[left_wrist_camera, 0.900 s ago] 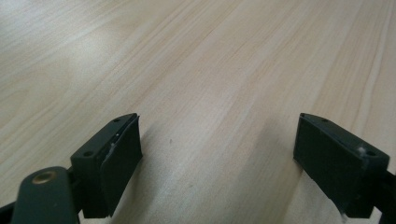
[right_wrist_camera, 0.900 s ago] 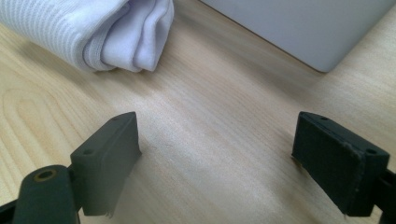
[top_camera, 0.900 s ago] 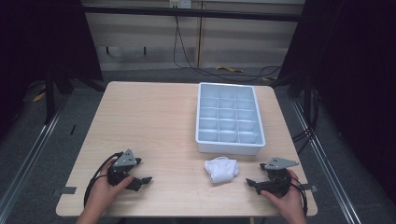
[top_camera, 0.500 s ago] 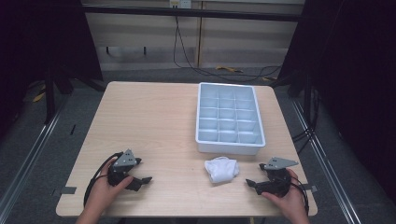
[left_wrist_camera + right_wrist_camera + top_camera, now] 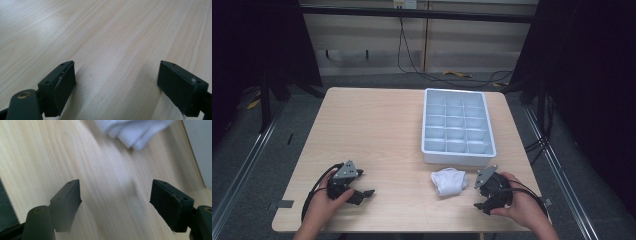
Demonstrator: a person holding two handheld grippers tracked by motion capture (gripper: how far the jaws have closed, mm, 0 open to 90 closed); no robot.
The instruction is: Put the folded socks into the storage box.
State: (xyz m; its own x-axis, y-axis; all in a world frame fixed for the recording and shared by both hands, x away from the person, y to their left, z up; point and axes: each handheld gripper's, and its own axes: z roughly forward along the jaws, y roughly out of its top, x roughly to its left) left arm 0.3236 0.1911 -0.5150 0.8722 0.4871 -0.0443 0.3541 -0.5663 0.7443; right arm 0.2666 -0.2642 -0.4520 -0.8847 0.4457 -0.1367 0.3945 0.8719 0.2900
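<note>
A crumpled white cloth (image 5: pixel 449 181) lies on the wooden table (image 5: pixel 382 135) just in front of a pale blue tray (image 5: pixel 457 126) divided into several compartments. My right gripper (image 5: pixel 478 196) rests on the table right of the cloth, jaws wide open, with nothing between them; its own view shows the cloth (image 5: pixel 135 131) a short way ahead and the right gripper (image 5: pixel 116 195) low over bare wood. My left gripper (image 5: pixel 366 186) sits near the front left of the table, held in a hand, open and empty; the left gripper (image 5: pixel 116 77) faces plain tabletop.
The tray stands at the right half of the table, its near wall (image 5: pixel 456 159) close behind the cloth. Black cables (image 5: pixel 312 197) trail from each gripper toward the front edge. Dark frame posts and floor rails flank the table.
The right gripper has shifted slightly and tilted beside the cloth. The left gripper, cloth and tray stay put.
</note>
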